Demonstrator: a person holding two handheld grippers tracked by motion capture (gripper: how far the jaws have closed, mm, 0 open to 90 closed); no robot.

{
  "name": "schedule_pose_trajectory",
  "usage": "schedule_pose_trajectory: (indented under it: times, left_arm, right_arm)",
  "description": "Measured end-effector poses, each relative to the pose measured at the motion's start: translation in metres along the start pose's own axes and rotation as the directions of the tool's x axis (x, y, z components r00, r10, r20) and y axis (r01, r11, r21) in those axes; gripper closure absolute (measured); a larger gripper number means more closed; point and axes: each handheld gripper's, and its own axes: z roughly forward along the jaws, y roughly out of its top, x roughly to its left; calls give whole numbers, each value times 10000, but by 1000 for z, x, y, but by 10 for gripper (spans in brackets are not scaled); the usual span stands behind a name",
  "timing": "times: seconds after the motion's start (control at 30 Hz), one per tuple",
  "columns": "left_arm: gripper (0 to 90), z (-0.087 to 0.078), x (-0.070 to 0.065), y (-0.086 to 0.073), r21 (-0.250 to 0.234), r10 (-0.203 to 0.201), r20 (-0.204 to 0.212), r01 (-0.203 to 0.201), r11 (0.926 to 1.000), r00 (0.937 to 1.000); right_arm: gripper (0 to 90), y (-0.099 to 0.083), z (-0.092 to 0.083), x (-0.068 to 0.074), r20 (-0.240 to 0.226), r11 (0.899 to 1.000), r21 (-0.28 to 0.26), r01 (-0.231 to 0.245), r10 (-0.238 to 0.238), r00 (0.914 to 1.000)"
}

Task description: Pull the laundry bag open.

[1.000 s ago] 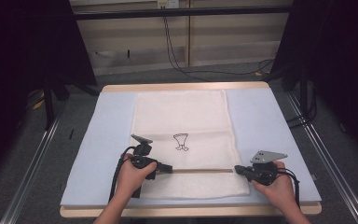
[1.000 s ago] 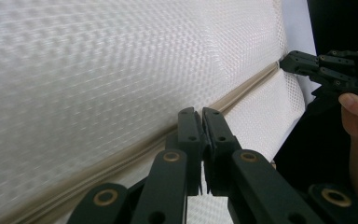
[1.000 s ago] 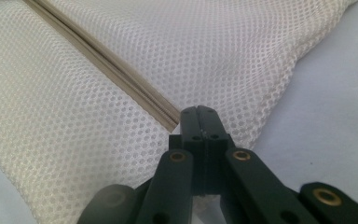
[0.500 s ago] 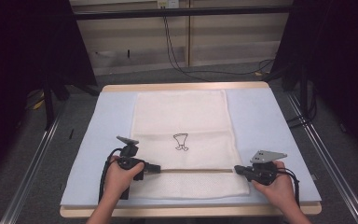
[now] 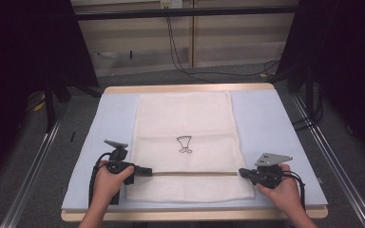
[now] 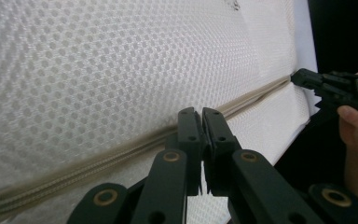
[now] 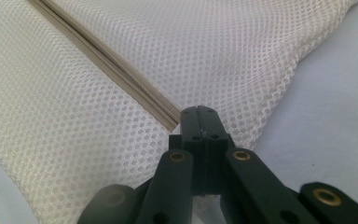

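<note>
Mesh bag (image 5: 185,137) zipper (image 5: 195,173) — tongs (image 5: 148,171) at both ends

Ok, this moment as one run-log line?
mesh bag flat on table | left gripper shut at zipper | right gripper shut at zipper's far end

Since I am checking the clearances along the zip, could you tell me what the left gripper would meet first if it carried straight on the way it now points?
Pointing along the zip of the white mesh bag, the left gripper would probably just skim mesh, then meet the right gripper at the far end.
</note>
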Motion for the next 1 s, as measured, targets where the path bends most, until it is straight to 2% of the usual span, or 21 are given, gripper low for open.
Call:
schedule_pose_trajectory:
  times: [0.1,0.17,0.3,0.43,0.53,0.77,0.87,0.97,1.0]
  left_arm:
    - [871,-4,2,-1,-106,-103,194,105,9999,9998]
    - [871,-6,4,-1,-98,-29,29,30,9999,10000]
    - [872,-13,7,-2,-150,-132,-89,130,9998,9999]
    - [873,-21,13,-3,-234,-187,-92,185,9996,9998]
    - [873,-27,19,-4,-347,-260,-114,255,9991,9996]
    - [872,-47,34,-7,-610,-380,-449,352,9975,9983]
    - [872,-55,40,-8,-705,-498,-502,462,9964,9975]
    - [871,-59,44,-9,-765,-592,-297,568,9954,9978]
    - [871,-60,45,-9,-788,-601,-349,572,9952,9976]
  right_arm:
    - [900,0,0,1,55,9999,10,141,-141,9999]
    - [900,1,0,2,97,9997,44,245,-246,9997]
    - [900,0,0,1,52,9999,7,158,-158,9999]
    - [900,0,0,1,67,9998,9,177,-177,9998]
    - [900,0,0,2,79,9998,17,204,-205,9998]
    - [900,0,0,1,1,9999,-5,149,-149,9999]
    - [900,0,0,1,6,9999,2,149,-149,9999]
    - [900,0,0,1,0,9999,4,153,-153,9999]
    - [900,0,0,1,-1,9999,3,153,-153,9999]
